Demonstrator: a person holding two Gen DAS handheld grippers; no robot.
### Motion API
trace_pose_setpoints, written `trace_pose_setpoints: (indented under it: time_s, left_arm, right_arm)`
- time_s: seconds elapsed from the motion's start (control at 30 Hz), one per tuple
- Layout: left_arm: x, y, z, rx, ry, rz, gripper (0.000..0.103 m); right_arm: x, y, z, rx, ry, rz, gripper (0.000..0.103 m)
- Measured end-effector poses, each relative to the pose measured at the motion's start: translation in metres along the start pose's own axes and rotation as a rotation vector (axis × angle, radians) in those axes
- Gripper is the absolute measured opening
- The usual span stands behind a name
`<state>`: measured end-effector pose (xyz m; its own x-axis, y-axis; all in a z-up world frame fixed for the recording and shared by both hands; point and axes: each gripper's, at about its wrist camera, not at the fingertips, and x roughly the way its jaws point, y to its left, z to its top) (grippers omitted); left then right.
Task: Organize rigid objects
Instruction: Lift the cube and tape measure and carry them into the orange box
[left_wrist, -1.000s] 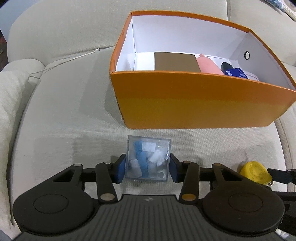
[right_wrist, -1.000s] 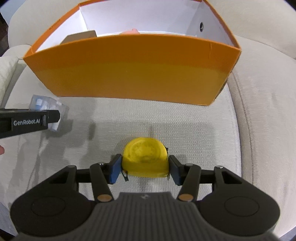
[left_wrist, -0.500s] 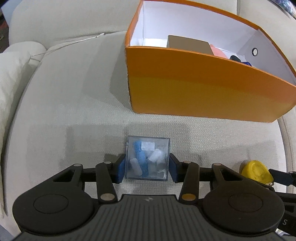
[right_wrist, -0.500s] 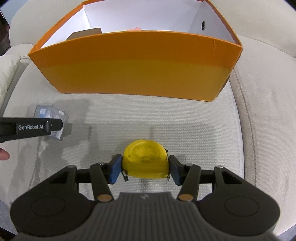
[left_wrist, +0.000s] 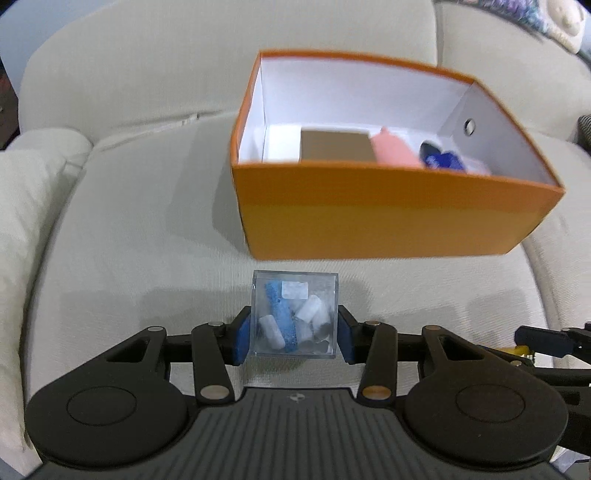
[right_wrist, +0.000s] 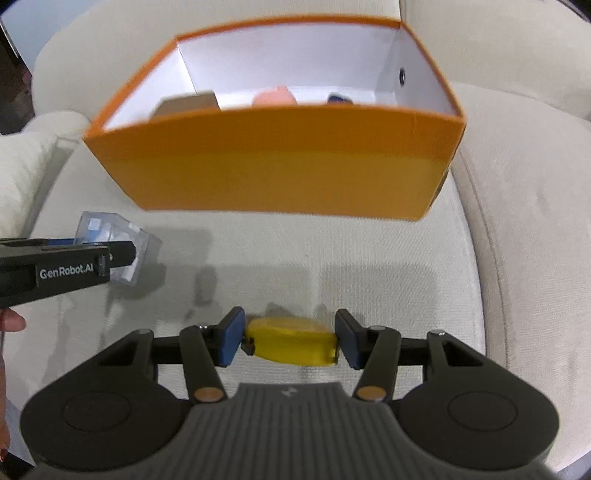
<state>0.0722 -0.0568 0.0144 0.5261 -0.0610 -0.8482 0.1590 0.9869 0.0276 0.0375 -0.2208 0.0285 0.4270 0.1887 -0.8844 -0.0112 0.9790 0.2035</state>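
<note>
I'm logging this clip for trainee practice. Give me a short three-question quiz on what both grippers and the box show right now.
1. True or false: the left gripper is shut on the clear case.
2. What does the right gripper hold: A) pink item, B) yellow object, C) brown box?
3. Fill in: the orange box rests on a beige ____.

Key: 1 true; 2 B; 3 sofa.
</note>
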Motion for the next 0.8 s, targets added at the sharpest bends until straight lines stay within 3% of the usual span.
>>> trace_pose_setpoints:
  time_s: [0.03,0.07,0.1,0.23,0.37,0.47,0.63,0.67,0.8]
  left_arm:
    - [-0.006,-0.001,0.000,0.003,-0.014,-0.002,0.052]
    - [-0.011,-0.001,0.000,0.007,-0.028,-0.003,0.052]
    - [-0.017,-0.002,0.001,0.011,-0.043,-0.004,0.052]
    - [-0.033,-0.003,0.003,0.027,-0.087,-0.001,0.052]
    - [-0.033,0.001,0.002,0.015,-0.081,-0.003,0.052]
    - [-0.030,0.003,0.003,0.011,-0.076,-0.001,0.052]
    - [-0.028,0.004,0.000,0.027,-0.073,0.000,0.052]
    - [-0.028,0.005,0.000,0.026,-0.072,0.000,0.052]
    - [-0.031,0.010,-0.003,0.016,-0.072,-0.003,0.052]
  right_arm:
    - [-0.006,0.000,0.000,0.000,-0.016,0.009,0.054]
    - [-0.011,-0.001,-0.001,-0.001,-0.032,0.012,0.033]
    - [-0.016,-0.001,-0.001,-0.002,-0.049,0.012,0.000]
    - [-0.020,-0.005,-0.003,0.019,-0.055,0.024,0.002]
    - [-0.004,0.000,-0.008,-0.021,0.027,0.014,0.009]
    - [-0.001,0.013,-0.014,-0.063,0.067,0.021,0.040]
    - [0.003,0.031,-0.040,-0.122,0.122,0.076,0.042]
    - [0.005,0.039,-0.049,-0.161,0.133,0.076,0.047]
    - [0.016,0.059,-0.076,-0.293,0.136,0.009,0.051]
